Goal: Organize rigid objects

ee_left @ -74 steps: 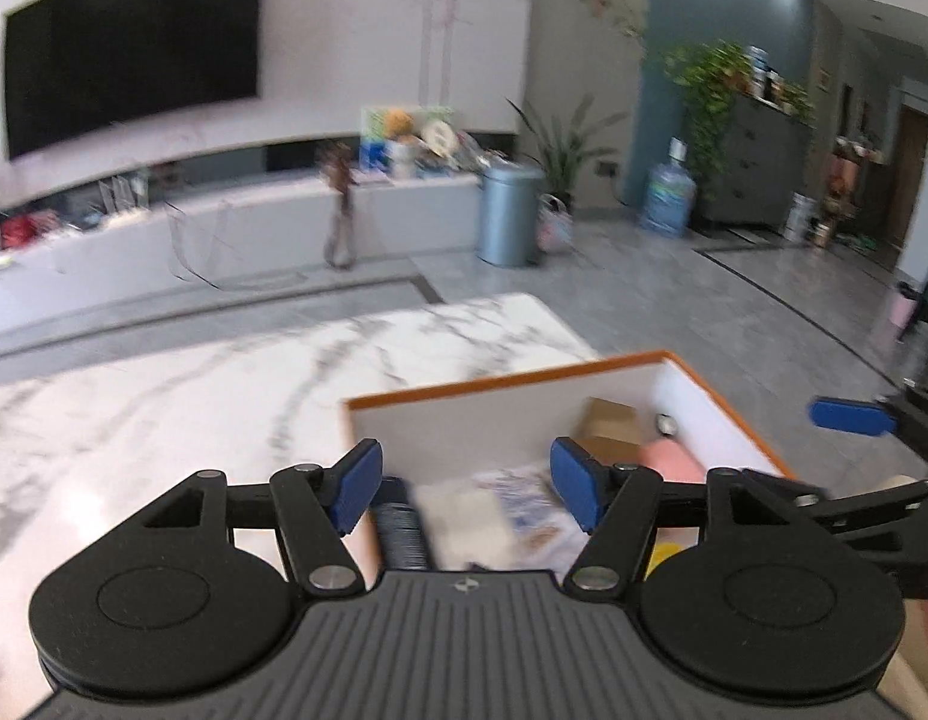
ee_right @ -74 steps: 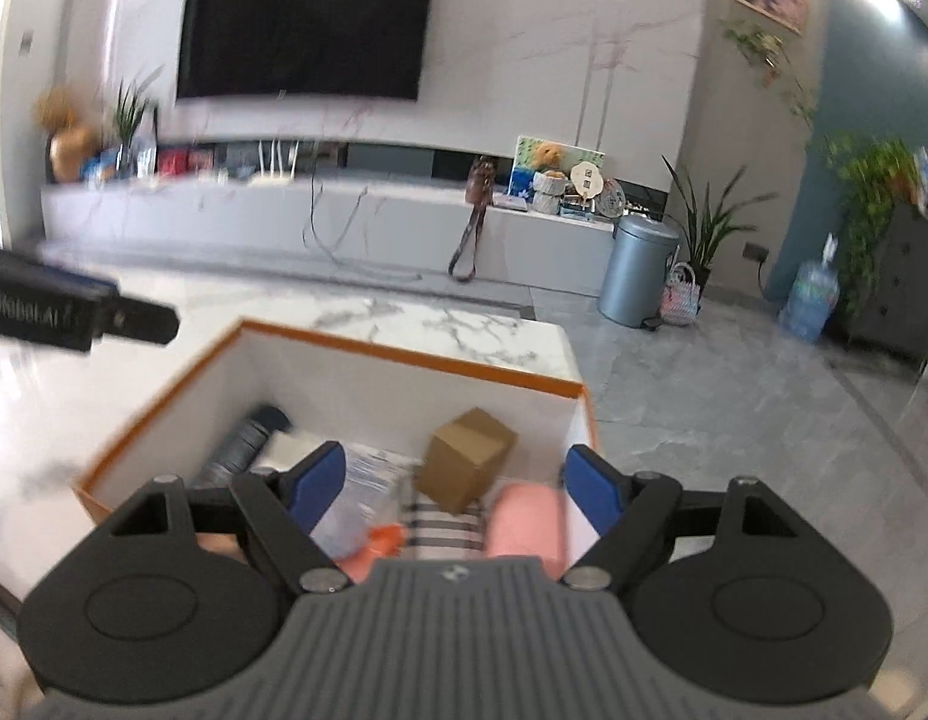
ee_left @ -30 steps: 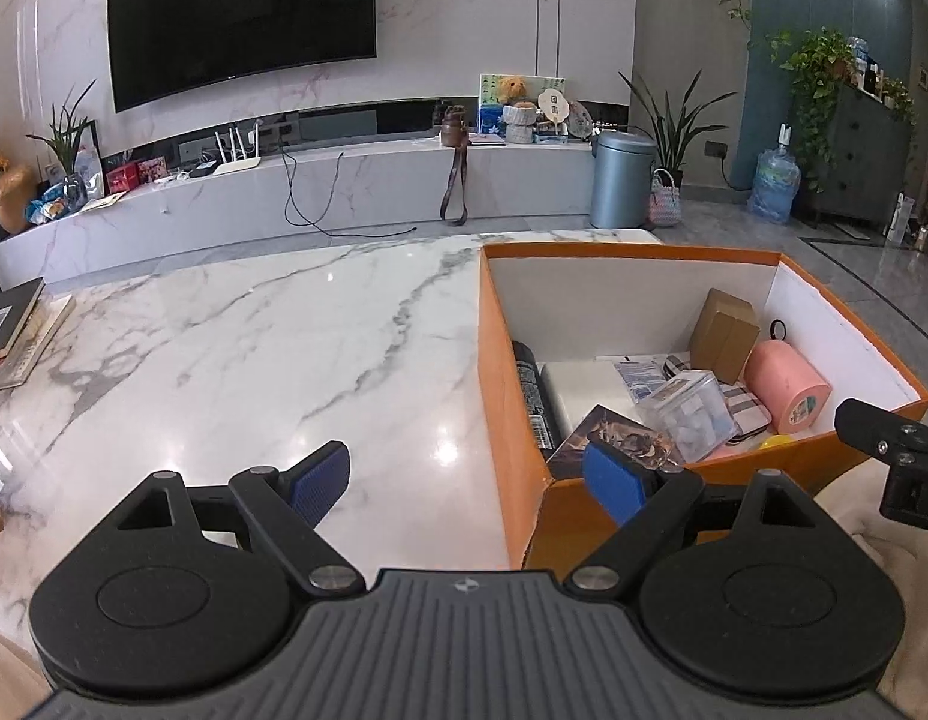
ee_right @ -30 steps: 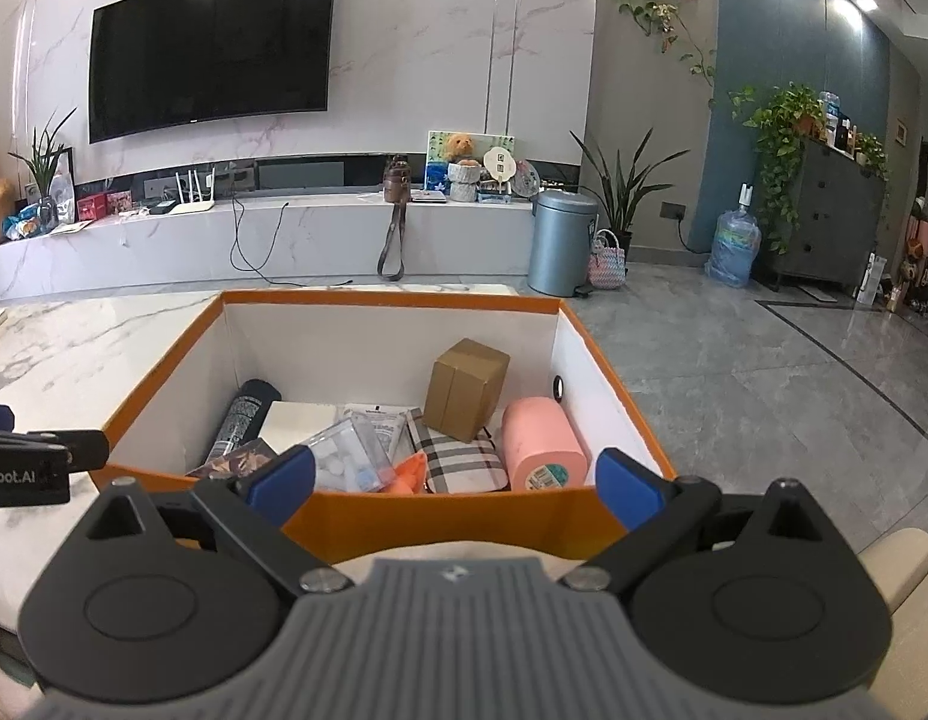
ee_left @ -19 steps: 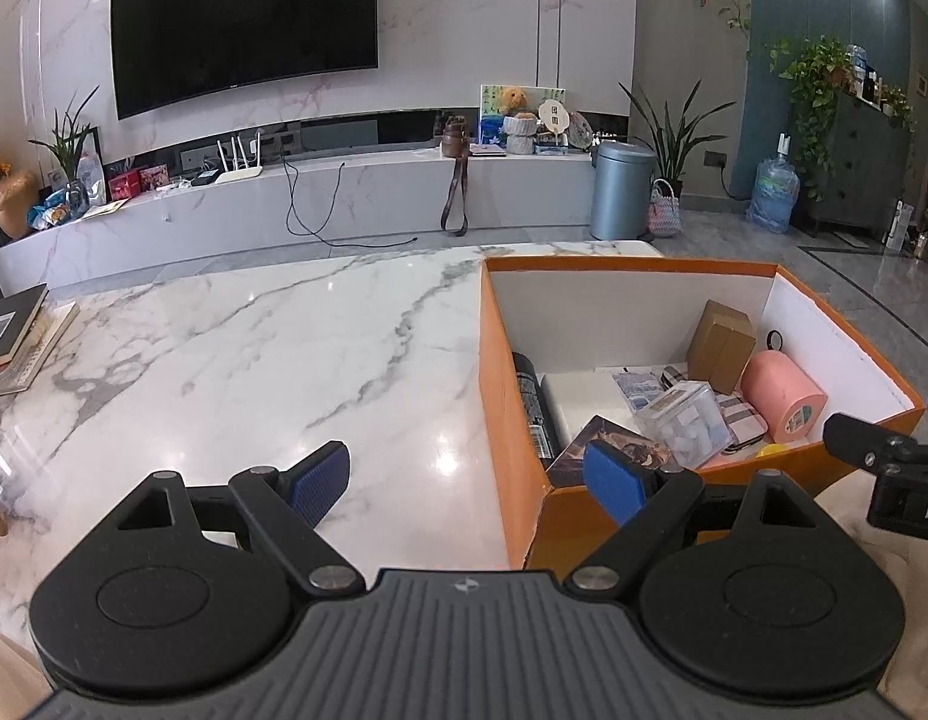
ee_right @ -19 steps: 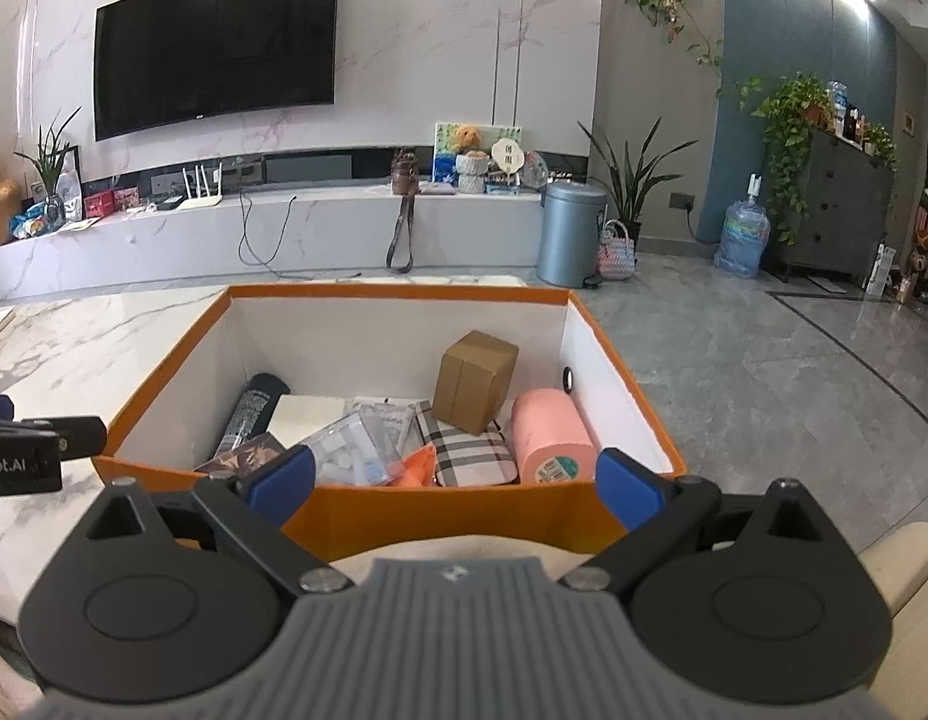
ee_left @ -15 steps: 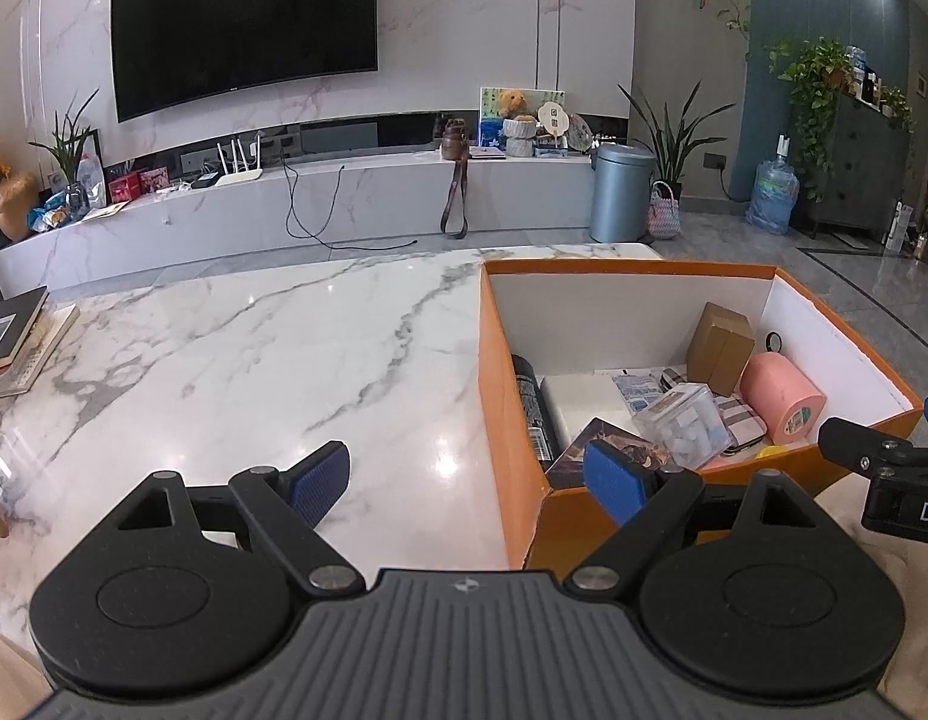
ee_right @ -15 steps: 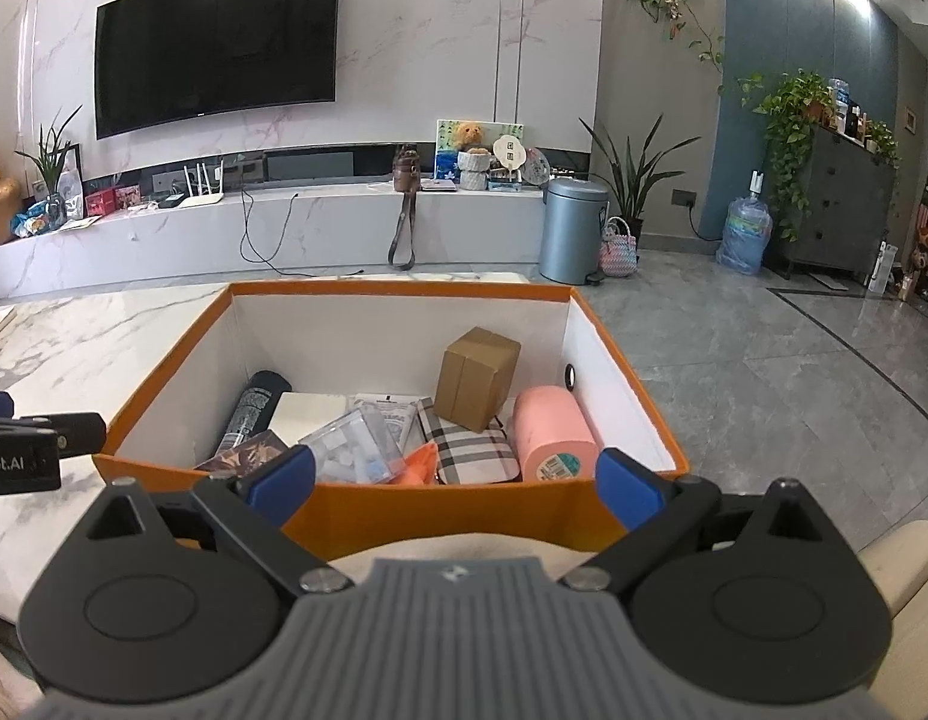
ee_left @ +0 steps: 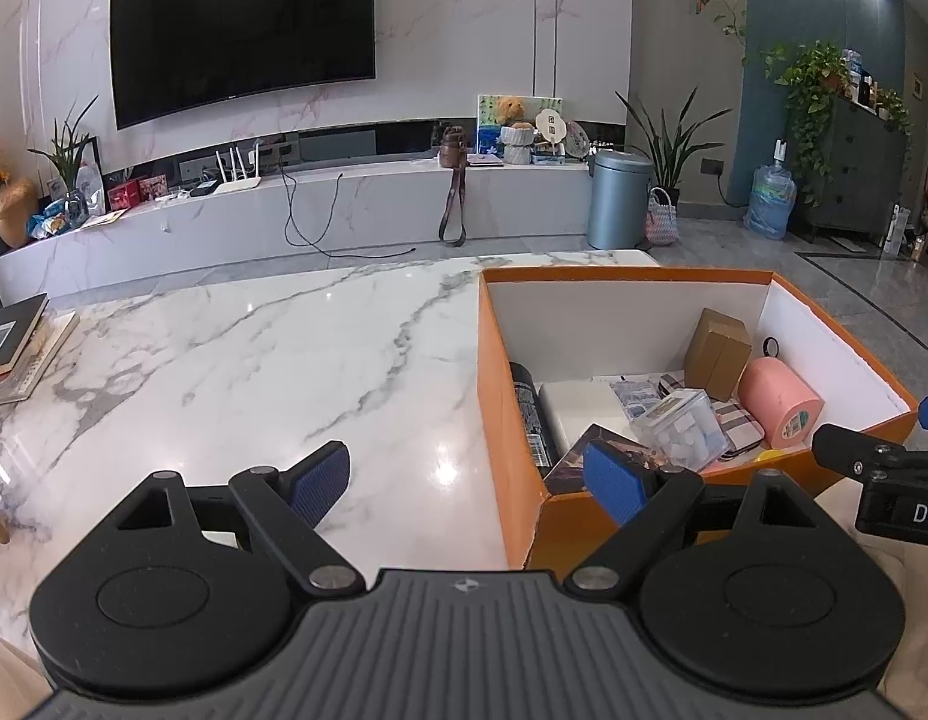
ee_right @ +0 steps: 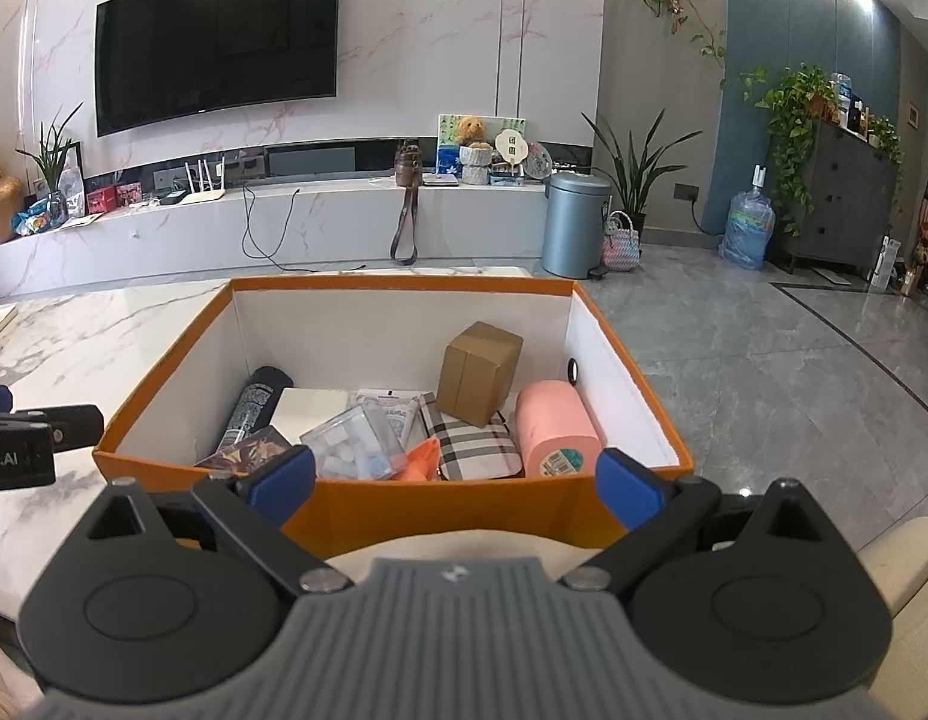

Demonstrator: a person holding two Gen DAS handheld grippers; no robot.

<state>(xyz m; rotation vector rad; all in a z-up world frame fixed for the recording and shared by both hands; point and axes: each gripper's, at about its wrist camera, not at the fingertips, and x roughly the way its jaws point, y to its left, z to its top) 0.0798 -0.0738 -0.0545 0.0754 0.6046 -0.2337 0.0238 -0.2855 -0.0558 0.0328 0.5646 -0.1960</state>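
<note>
We see a white marble table veined with grey [ee_left: 236, 372] carrying an open orange cardboard box with white inner walls [ee_right: 398, 510] at its right end, the box's near wall along the table's near edge. Inside the box, a pink cylindrical roll with a green end label [ee_right: 553, 429] lies against the right wall, and a small brown cardboard carton [ee_right: 478, 372] stands tilted toward the far right corner, touching the roll's far end. A checked beige and black pouch [ee_right: 472, 444] lies flat just left of the roll, partly under the carton. A flat white rectangular box [ee_right: 311, 408] rests near the middle, with a black cylindrical can printed in white [ee_right: 251, 405] lying along the left wall beside it. A clear plastic case of small white and blue pieces [ee_right: 356, 444] sits tilted near the near wall, an orange scrap of material [ee_right: 422, 462] just right of it and a dark printed card [ee_right: 248, 450] just left.

Our left gripper [ee_left: 466, 477] hangs over the table's near edge, blue pads spread wide with nothing between them, one pad over the box's near left corner. Our right gripper [ee_right: 458, 480] hovers before the box's near wall, pads likewise wide apart and holding nothing.
</note>
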